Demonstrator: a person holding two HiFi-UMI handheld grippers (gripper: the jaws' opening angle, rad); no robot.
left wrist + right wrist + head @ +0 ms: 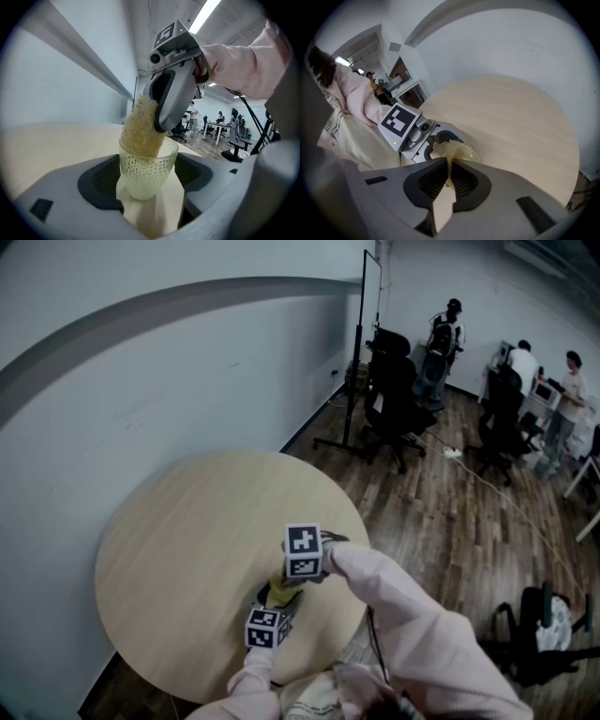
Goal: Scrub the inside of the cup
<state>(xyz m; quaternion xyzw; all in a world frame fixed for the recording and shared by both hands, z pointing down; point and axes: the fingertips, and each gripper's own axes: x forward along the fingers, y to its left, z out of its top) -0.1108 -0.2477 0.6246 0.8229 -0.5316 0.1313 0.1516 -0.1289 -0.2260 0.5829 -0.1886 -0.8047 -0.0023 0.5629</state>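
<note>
Translucent textured cup (143,178) — clamped between left gripper (147,183) jaws | inside — fibrous yellow sponge (139,129), upper end pinched in closed right gripper (450,174)

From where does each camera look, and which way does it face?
Head view: on the person's head, facing steeply down at the table; the left gripper, right gripper and both sleeves show.
Left gripper view: on the left gripper, facing along its jaws, closed on the cup; the right sleeve shows.
Right gripper view: on the right gripper, facing down along its jaws, closed on the scrubber; the left gripper shows.
Both gripper views share the cup and scrubber.
</note>
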